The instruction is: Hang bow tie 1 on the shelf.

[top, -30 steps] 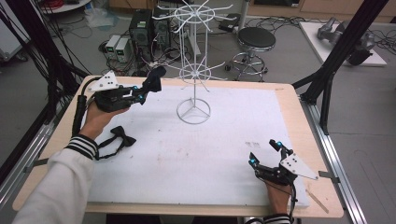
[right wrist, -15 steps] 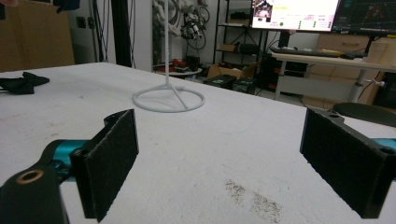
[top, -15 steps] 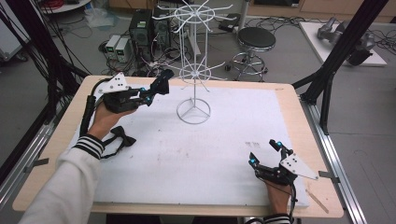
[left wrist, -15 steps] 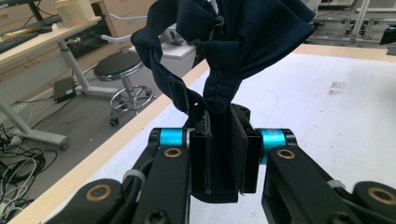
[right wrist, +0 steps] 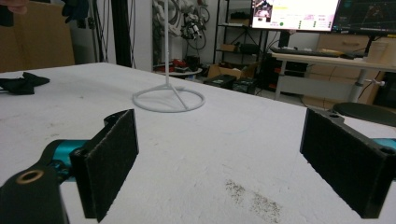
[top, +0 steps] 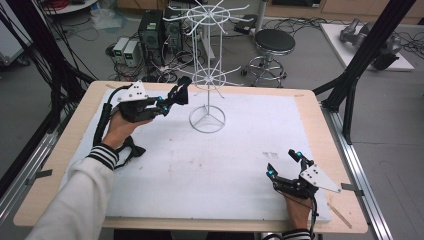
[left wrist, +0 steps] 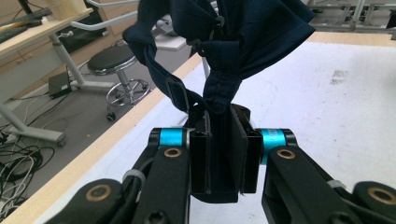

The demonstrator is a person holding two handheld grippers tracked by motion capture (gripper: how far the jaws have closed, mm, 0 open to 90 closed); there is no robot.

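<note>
Since a second ago, your left gripper [top: 176, 96] has travelled up and to the right with its load, ending close beside the white wire rack [top: 207, 75]; your right gripper [top: 285, 165] has kept its place.

Item: dark blue cloth piece [left wrist: 224, 42]. Pinched between the pads of your left gripper [left wrist: 219, 154], jaws pressed together on it. It rises ahead of the jaws in bunched folds, with a strap loop hanging off to one side. In the high view it shows as a dark bundle [top: 180, 92] at the jaw tips, just short of the rack's lower ring of hooks.

Item: white wire rack. Round base [right wrist: 168, 100] on the white table mat [top: 240, 150], ahead of your right gripper [right wrist: 224, 158] and well apart from it.

Item: second dark cloth [top: 131, 148]. Lies on the mat below your left forearm, behind your left gripper; seen far off to the left of your right gripper [right wrist: 21, 83].

Item: your right gripper. Jaws spread wide, nothing between the pads [right wrist: 112, 158], resting low over the mat near the table's front edge.
</note>
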